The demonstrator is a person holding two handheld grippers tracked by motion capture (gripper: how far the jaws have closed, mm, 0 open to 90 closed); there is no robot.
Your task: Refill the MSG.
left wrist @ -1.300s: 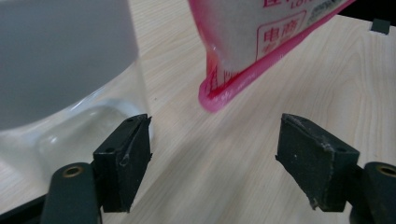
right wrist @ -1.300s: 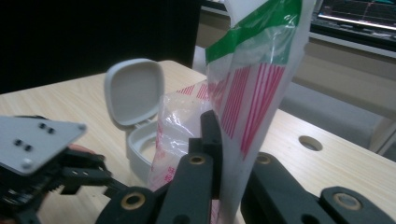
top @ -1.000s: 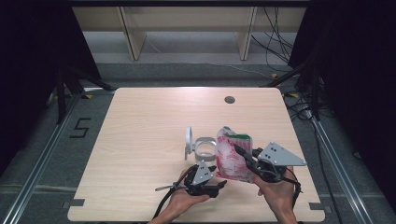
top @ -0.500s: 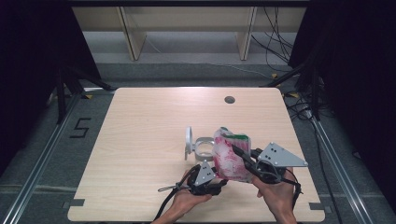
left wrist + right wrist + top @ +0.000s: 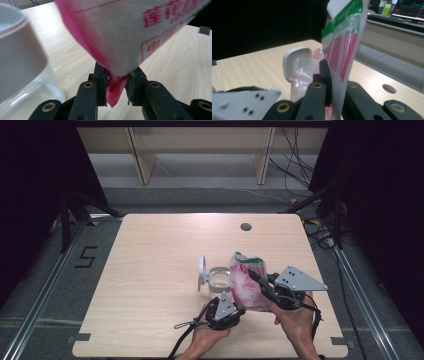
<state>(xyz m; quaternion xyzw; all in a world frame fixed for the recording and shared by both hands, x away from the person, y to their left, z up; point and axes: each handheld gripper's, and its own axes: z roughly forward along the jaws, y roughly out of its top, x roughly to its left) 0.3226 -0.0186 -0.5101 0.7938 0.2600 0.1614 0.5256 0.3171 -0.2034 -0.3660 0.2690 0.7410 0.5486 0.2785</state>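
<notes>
A pink and white plastic bag [image 5: 246, 282] with a green strip at its top is held up over the table's front middle. My left gripper [image 5: 235, 310] is shut on the bag's [image 5: 140, 32] lower corner; the pink corner sticks out between its jaws [image 5: 117, 87]. My right gripper [image 5: 257, 279] is shut on the bag's [image 5: 344, 47] right side edge, below the green strip. A clear jar [image 5: 218, 279] with its white hinged lid [image 5: 202, 270] open lies just left of the bag; its white rim [image 5: 17, 50] looms at the left of the left gripper view.
The wooden table [image 5: 160, 255] has a round grommet hole [image 5: 245, 226] at the back right. A wooden shelf unit [image 5: 200, 145] stands beyond the far edge. Cables trail on the floor at the right. The white lid [image 5: 293, 61] stands behind the bag.
The bag has tilted a little more upright between both grippers. The hands have shifted only slightly; the jar has not moved.
</notes>
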